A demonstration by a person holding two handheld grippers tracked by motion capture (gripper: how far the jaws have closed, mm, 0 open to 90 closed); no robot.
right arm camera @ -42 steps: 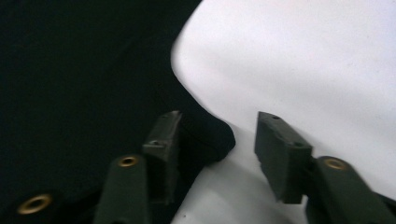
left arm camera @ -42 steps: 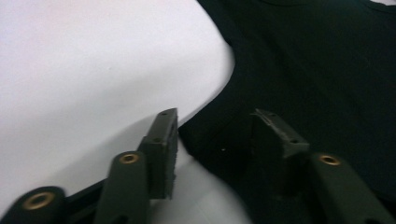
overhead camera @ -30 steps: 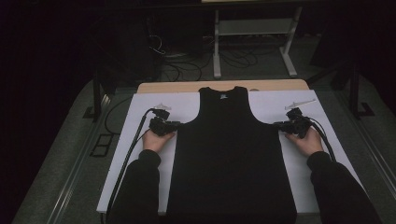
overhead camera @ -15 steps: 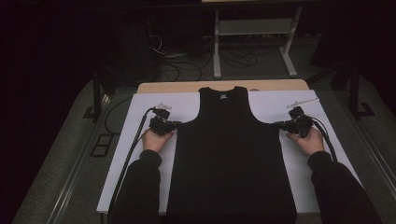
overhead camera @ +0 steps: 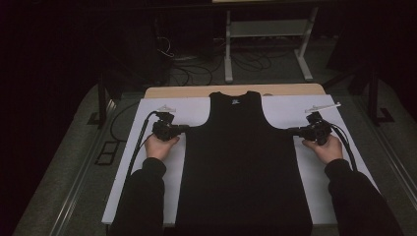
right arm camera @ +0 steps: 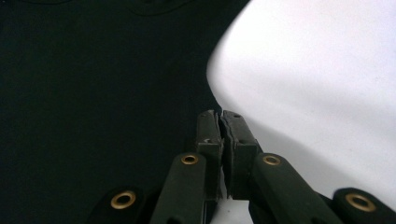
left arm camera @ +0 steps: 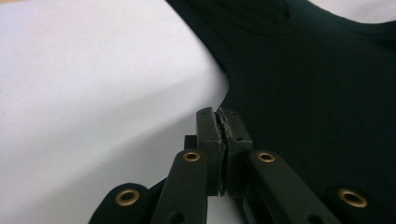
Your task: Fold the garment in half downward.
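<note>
While I watch from the high view, a black sleeveless top point(overhead camera: 243, 167) lies flat and face up in the middle of the frame, its neck toward the top and its hem running off the bottom edge. It rests on a white sheet point(overhead camera: 147, 162) that covers most of a table, with a strip of bare wood point(overhead camera: 177, 91) showing along the sheet's upper edge.

At centre left, my left gripper point(overhead camera: 183, 129) points right and meets the top's left edge just below the armhole. My left hand point(overhead camera: 160, 146) grips it from below, and a cable point(overhead camera: 140, 140) trails down and left from it. In the left gripper view, the two black jaws have just been closing and now stand pressed together, with the corner of dark cloth point(left arm camera: 303, 93) right at their tips; I read this as a pinch on the fabric edge.

At centre right, my right gripper point(overhead camera: 293, 130) points left and meets the top's right edge at the same height. In the right gripper view its jaws are likewise pressed together at the border between the cloth point(right arm camera: 93, 93) and the white sheet point(right arm camera: 327, 70), pinching the hem there.

Dark sleeves point(overhead camera: 142, 196) enter from the bottom corners.
</note>
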